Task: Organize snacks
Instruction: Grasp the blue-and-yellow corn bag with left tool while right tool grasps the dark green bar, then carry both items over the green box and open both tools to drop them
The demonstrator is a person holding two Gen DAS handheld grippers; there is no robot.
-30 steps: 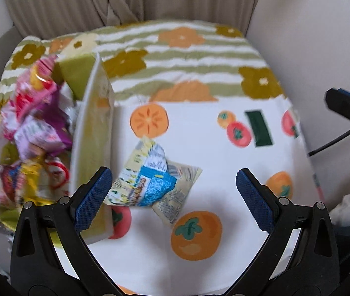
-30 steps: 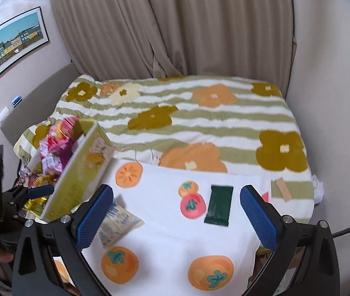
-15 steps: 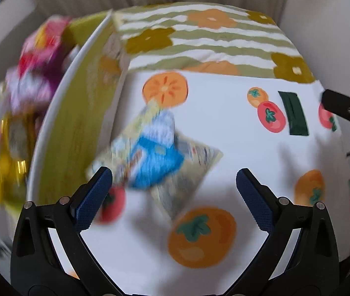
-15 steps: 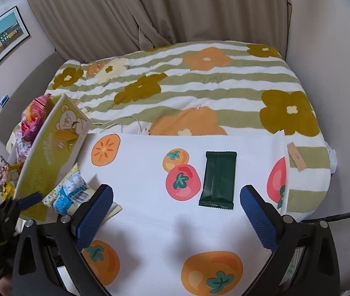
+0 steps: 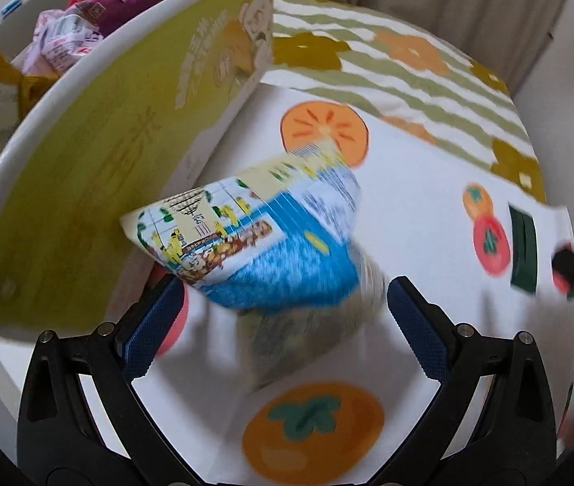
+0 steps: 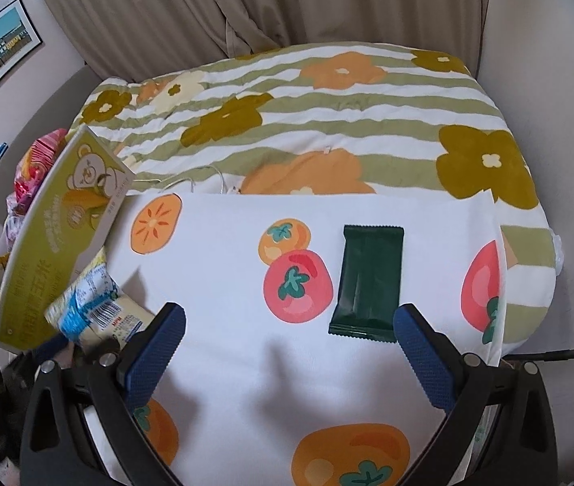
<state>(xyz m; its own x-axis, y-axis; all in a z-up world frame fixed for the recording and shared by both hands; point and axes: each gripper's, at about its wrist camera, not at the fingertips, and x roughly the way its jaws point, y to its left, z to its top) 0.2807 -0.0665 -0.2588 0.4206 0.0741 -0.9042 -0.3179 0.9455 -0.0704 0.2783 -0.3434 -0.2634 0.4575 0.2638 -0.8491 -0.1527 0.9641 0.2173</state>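
Snack packets [image 5: 262, 251] — a blue-and-cream crinkly pair, probably light and slippery — lie between the left gripper's [image 5: 282, 316] spread fingers; best pinched at a flat seam. Right gripper [image 6: 287, 340] gapes over the dark green wrapper [image 6: 368, 279].

Left gripper [image 5: 282, 312]: black plastic arms, blue textured pads [image 5: 416, 324], silver screws near finger bases. Right gripper [image 6: 287, 340]: same black frame, blue ribbed pads [image 6: 422, 354], silver screws, black cable [image 6: 558, 351] trailing right.
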